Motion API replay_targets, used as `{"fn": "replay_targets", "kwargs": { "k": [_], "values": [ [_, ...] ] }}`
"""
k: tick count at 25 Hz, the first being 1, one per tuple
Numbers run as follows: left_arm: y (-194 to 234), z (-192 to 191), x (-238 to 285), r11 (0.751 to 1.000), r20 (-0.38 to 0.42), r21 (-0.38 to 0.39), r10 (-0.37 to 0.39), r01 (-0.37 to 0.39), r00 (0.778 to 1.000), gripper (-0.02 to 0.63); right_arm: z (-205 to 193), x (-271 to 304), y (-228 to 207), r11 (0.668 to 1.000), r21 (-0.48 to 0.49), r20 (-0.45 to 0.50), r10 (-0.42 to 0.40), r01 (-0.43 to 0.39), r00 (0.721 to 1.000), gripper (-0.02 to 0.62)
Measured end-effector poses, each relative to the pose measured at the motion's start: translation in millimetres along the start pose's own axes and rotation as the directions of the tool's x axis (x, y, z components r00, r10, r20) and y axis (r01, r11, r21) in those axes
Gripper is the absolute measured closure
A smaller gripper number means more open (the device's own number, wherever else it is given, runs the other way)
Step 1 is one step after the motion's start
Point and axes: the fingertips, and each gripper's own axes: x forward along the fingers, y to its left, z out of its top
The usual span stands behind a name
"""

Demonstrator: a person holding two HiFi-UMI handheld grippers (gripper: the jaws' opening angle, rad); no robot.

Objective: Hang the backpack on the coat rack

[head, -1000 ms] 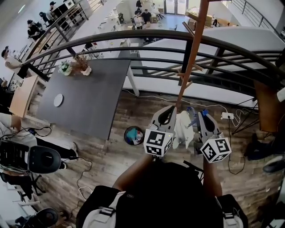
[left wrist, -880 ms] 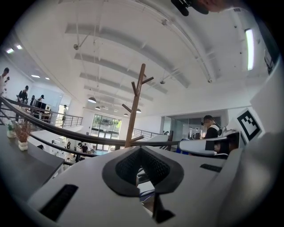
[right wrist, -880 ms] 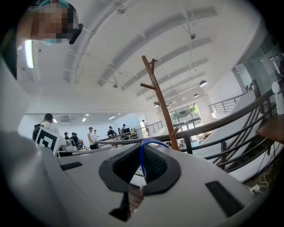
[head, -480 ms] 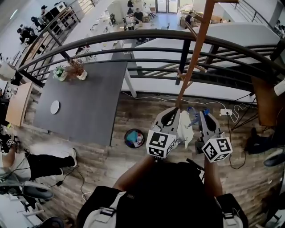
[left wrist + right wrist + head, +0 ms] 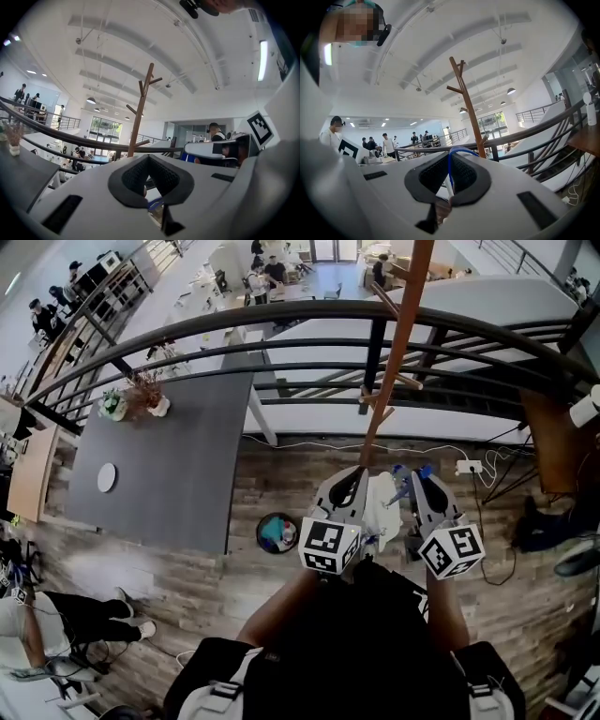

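Observation:
The white backpack [image 5: 382, 507] with blue trim hangs between my two grippers, just in front of the foot of the wooden coat rack [image 5: 394, 352]. My left gripper [image 5: 351, 486] is shut on the bag's left side; a bit of blue and white fabric [image 5: 154, 204] shows low between its jaws. Over on the bag's right side, my right gripper [image 5: 420, 484] is shut on a blue strap loop [image 5: 457, 152] that arches over its jaws. The rack's pole and pegs rise ahead in the left gripper view [image 5: 140, 105] and in the right gripper view [image 5: 468, 108], above jaw height.
A dark curved railing [image 5: 281, 317] runs behind the rack. A grey table [image 5: 169, 465] with potted plants [image 5: 131, 401] stands to the left, and a round bin [image 5: 277, 531] sits on the wood floor. Cables and a power strip [image 5: 466, 467] lie at right. A person's legs [image 5: 66, 615] show at lower left.
Both grippers keep their hold on the backpack and stay close to the rack's foot. The head view has shifted slightly, and a person at lower left has moved across the floor.

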Motion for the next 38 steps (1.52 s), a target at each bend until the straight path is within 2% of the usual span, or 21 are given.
{"fn": "replay_targets", "kwargs": {
  "k": [11,23,38],
  "values": [
    [5,15,38,0.999,0.009,-0.004,0.037,-0.037,0.999,0.598,16,16,-23,0.999,0.02,-0.007,0.044,-0.044,0.999,0.578],
    [5,22,77,0.999,0.004,0.015,0.046,-0.046,0.999,0.598,31,43,-55,0.997,0.014,0.0,0.073,-0.073,0.997,0.578],
    [25,33,110,0.999,0.009,0.019,0.049,-0.049,0.999,0.598,44,83,-75,0.997,0.015,0.003,0.078,-0.078,0.997,0.578]
  ]
}}
